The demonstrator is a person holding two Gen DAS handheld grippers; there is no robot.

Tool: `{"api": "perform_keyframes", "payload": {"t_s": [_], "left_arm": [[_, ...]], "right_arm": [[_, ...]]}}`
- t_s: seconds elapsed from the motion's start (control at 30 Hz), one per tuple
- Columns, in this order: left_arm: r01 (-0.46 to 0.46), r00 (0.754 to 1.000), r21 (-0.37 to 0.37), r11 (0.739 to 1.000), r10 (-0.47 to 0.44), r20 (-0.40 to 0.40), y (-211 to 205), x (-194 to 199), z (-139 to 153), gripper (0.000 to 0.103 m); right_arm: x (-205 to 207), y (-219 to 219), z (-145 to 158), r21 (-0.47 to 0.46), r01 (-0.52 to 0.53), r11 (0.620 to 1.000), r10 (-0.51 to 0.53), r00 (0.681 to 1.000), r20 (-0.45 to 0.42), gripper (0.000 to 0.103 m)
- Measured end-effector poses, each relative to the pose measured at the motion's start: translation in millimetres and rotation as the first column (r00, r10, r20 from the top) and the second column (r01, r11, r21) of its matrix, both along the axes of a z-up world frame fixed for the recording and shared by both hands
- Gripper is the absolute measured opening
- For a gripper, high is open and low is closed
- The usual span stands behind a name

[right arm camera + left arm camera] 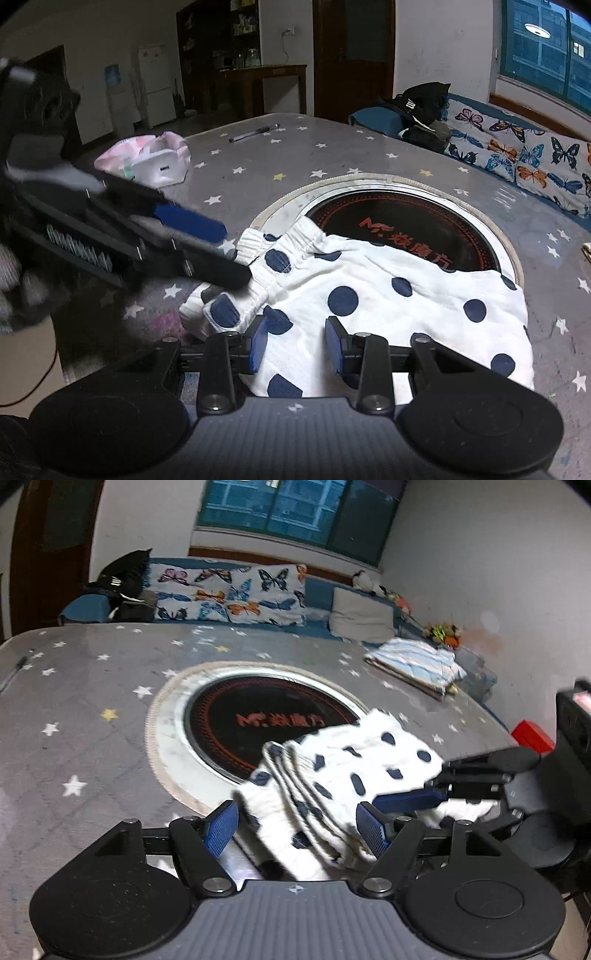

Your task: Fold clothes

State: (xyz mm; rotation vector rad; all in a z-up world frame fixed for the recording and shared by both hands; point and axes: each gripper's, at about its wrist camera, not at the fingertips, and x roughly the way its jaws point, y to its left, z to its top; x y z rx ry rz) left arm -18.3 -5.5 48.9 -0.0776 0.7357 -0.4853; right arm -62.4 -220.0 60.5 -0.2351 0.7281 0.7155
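Folded polka-dot garment at burner rim

White crinkled cotton garment (pixel 369 291), navy dots, ribbed elastic waistband, lies folded on the star-print grey tablecloth (pixel 92 709), overlapping the near edge of the round black glass burner (pixel 258 720). Left gripper (pixel 295 827) open, blue ridged pads astride cloth. Right gripper (pixel 295 343) open above it.

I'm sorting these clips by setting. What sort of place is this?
Probably a home living and dining room: a bench sofa with a butterfly cover under a window, a fridge at the back, and a table with a built-in hotplate.
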Motion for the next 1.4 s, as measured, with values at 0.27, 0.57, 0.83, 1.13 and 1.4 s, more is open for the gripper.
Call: {"api": "perform_keyframes", "payload": {"t_s": [0.27, 0.57, 0.83, 1.13, 1.4], "left_arm": [[-0.008, 1.000, -0.003, 1.000, 0.008, -0.017, 0, 3, -9, 0.073], [-0.018, 0.999, -0.006, 1.000, 0.018, -0.033, 1, 5, -11, 0.074], [-0.020, 0.999, 0.003, 1.000, 0.020, -0.037, -1, 5, -11, 0.076], [-0.032, 0.999, 0.009, 0.999, 0.032, -0.032, 0, 4, -10, 0.086], [-0.085, 0.996, -0.010, 0.996, 0.085, -0.030, 14, 7, -4, 0.092]], "right_arm": [[29, -42, 11, 0.022, 0.139, 0.990, -0.139, 0.990, 0.006, 0.042], [100, -85, -13, 0.007, 0.353, 0.935, -0.353, 0.934, -0.051, 0.041], [104, -83, -19, 0.003, 0.367, 0.930, -0.366, 0.930, -0.035, 0.045], [69, -71, 0, 0.000, 0.299, 0.954, -0.299, 0.954, 0.017, 0.057], [11, -47, 17, -0.054, 0.129, 0.990, -0.124, 0.988, 0.094, 0.060]]}}
